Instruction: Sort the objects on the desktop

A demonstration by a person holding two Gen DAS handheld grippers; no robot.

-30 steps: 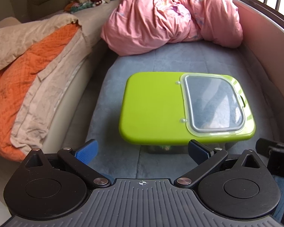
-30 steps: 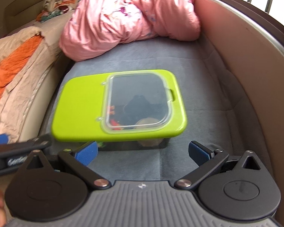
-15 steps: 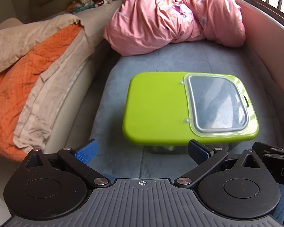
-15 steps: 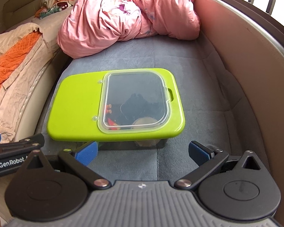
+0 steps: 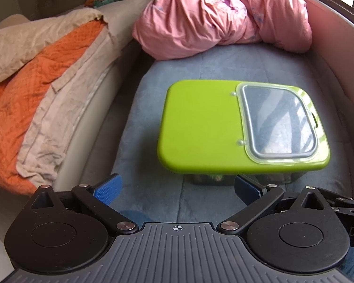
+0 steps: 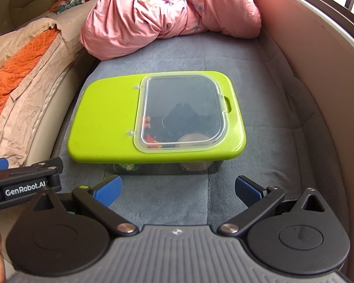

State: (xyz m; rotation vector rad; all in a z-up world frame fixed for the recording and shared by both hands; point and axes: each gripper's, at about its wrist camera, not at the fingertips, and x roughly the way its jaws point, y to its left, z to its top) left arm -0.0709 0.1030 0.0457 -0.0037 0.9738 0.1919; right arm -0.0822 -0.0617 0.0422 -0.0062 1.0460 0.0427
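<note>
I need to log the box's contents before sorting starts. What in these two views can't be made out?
- Contents of the green-lidded box: right wrist view shows only dark shapes, orange bits and a tan round thing through the clear hatch.
- Left wrist view: glare on the hatch hides everything inside.
- Box body: the overhanging lid covers it in both views.
- Left gripper and right gripper are open and empty.

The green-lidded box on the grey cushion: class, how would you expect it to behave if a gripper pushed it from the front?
The green-lidded box looks like rigid plastic, so it should hold its shape. It is low and wide, so it would probably slide rather than tip. The soft grey cushion may drag at it. Items visible through the clear hatch could shift.
</note>
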